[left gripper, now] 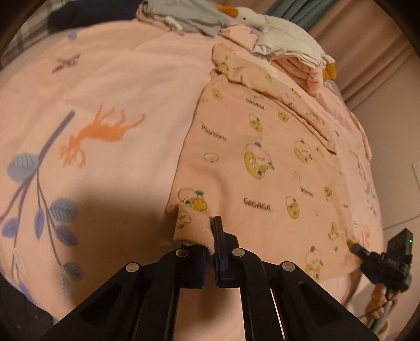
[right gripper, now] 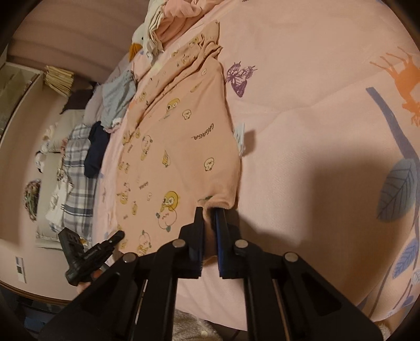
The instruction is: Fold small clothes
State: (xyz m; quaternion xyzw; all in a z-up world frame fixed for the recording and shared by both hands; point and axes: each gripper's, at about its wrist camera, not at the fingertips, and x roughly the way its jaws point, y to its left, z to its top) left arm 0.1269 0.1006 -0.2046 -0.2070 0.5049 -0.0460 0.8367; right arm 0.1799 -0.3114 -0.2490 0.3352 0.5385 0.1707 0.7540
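A small pink garment (left gripper: 262, 162) printed with yellow cartoon ducks and "GAGAGA" lies spread on the pink bedspread (left gripper: 105, 78). My left gripper (left gripper: 207, 236) is shut on the garment's near left hem corner, which curls up between the fingers. My right gripper (right gripper: 209, 217) is shut on the opposite near hem corner of the same garment (right gripper: 178, 136). The right gripper also shows at the lower right of the left wrist view (left gripper: 353, 245). The left gripper shows at the lower left of the right wrist view (right gripper: 118, 236).
A white plush goose (left gripper: 278, 28) and folded pink and white clothes (left gripper: 302, 63) lie beyond the garment. Grey and dark clothes (left gripper: 189, 15) lie at the bed's far end. A plaid pillow (right gripper: 76, 168) sits past the bed edge, a shelf (right gripper: 21, 86) by the wall.
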